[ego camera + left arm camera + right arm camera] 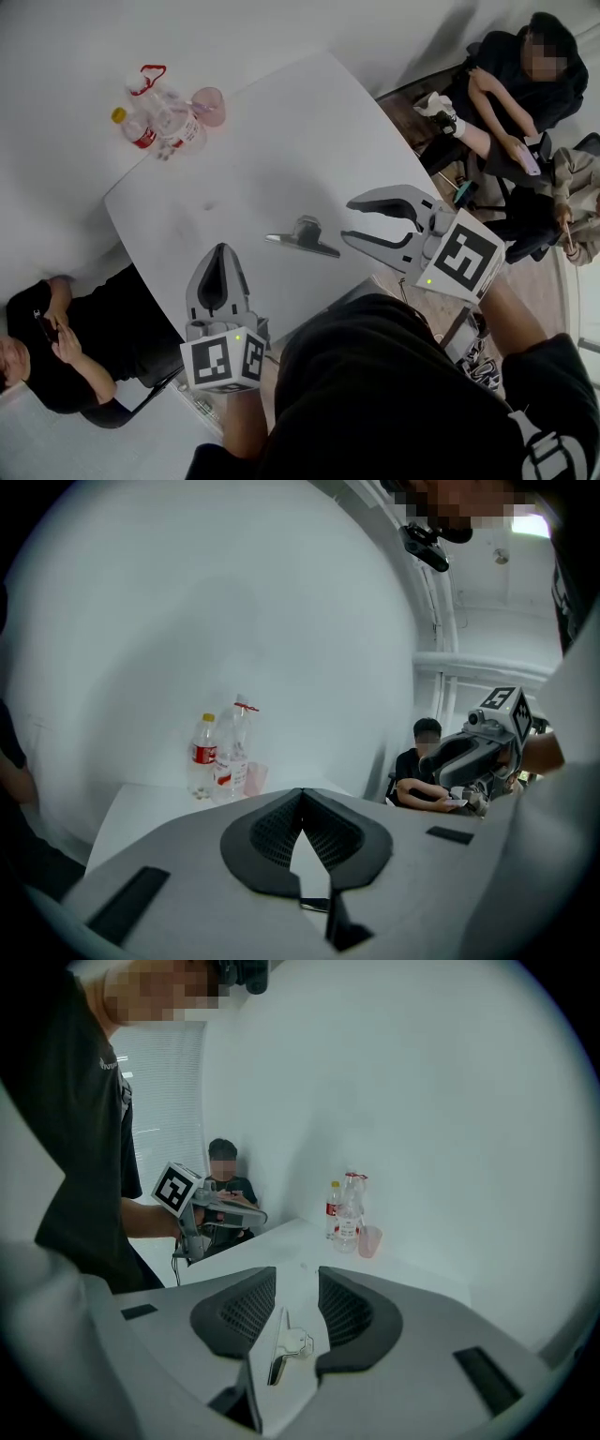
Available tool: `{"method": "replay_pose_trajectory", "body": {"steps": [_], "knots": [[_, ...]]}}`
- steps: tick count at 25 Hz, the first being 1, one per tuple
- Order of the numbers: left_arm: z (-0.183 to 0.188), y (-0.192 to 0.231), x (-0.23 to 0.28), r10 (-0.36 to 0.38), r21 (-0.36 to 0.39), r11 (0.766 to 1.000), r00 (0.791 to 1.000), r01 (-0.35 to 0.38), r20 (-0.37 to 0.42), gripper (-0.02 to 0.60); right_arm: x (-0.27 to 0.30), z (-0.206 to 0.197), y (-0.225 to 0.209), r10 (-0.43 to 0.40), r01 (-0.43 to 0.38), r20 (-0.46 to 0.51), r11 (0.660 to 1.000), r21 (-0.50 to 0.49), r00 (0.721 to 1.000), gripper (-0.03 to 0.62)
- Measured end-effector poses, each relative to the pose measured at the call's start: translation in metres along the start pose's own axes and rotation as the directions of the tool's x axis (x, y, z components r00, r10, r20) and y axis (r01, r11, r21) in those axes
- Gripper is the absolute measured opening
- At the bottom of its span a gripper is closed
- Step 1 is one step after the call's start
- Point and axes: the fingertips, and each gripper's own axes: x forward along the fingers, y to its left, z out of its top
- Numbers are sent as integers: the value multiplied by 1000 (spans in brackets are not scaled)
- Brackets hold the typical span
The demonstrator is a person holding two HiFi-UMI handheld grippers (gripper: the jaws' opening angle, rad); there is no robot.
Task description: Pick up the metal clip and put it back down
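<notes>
**Metal clip at rest on the table.** The metal clip (302, 236) is shown lying flat near the near edge of the white table (281, 131). It lies just left of the right gripper (350, 220), whose jaws are held apart and touch nothing. The left gripper (222, 251) is held aside with its jaws together and empty. The step is judged to be either the approach to the grasp or the release. For a grasp, the open jaws would have to be advanced around the clip's raised handles and closed.
</notes>
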Motion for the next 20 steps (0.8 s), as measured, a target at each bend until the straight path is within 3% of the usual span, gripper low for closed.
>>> {"method": "replay_pose_trajectory", "body": {"steps": [6,20], "knots": [[1,5,-2,10,3,1000,1000,-10,5,20,2,-7,-2,0,1,-37,1000,12,999,152],[1,-6,6,78,0,997,997,-78,-15,20,15,-41,-16,113,-107,-119,993,57,986,183]]}}
